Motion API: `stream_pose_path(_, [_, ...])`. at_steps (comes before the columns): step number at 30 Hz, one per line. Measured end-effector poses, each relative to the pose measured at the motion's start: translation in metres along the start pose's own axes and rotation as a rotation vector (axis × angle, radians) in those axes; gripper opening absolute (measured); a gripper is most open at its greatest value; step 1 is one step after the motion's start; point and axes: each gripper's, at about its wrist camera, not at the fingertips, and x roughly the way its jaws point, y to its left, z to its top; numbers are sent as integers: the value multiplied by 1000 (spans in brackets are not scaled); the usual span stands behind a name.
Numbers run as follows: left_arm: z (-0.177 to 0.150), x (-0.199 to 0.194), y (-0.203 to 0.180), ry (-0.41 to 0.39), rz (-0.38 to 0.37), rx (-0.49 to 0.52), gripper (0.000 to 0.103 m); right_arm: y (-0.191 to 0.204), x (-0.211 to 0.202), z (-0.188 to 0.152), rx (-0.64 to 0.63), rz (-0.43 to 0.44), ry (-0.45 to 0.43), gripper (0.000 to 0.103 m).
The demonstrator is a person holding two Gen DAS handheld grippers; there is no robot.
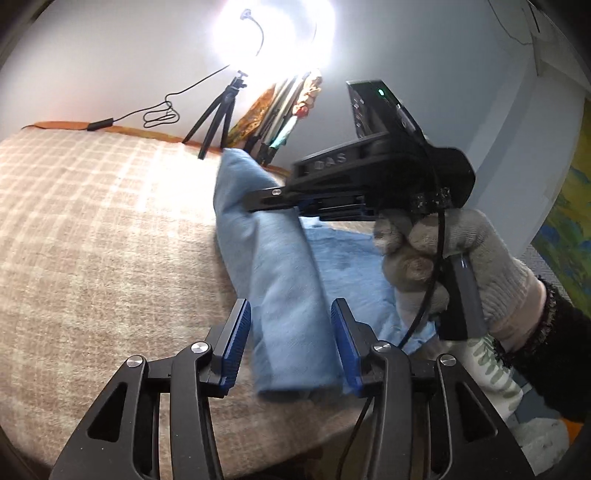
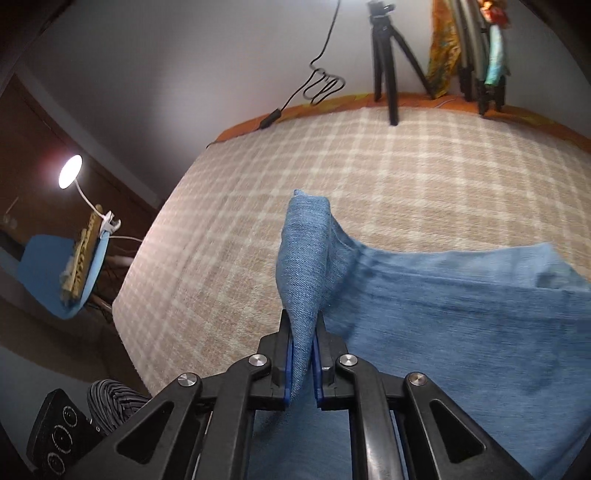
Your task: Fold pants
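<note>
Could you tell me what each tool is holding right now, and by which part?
The right tool pinches a raised fold of the blue pants. The left tool straddles the fabric, pads apart, gripping nothing.

A checked blanket (image 2: 369, 177) covers the bed. At its far edge stand a black tripod (image 2: 386, 55) and a bright ring light (image 1: 273, 33). A desk lamp (image 2: 71, 171) glows beside a blue chair (image 2: 48, 273).

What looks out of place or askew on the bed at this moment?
Only the blue jeans: one part stands up in a peak, pinched by the right gripper, not flat on the checked blanket. Nothing looks damaged.
</note>
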Motion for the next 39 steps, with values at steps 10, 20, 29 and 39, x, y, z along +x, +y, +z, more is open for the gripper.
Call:
stream_pose_path(10, [-4, -32, 2, -83, 44, 133, 44, -49, -44, -10, 74, 3, -80, 5])
stream_pose_path(20, [3, 37, -16, 68, -30, 162, 44, -85, -100, -13, 54, -93, -104, 3])
stream_pose_path(29, [-2, 83, -41, 149, -121, 147, 44, -130, -157, -13, 9, -376, -110, 3])
stream_pose_path(39, [-4, 112, -96, 197, -183, 308, 44, -200, -198, -42, 131, -564, -127, 0])
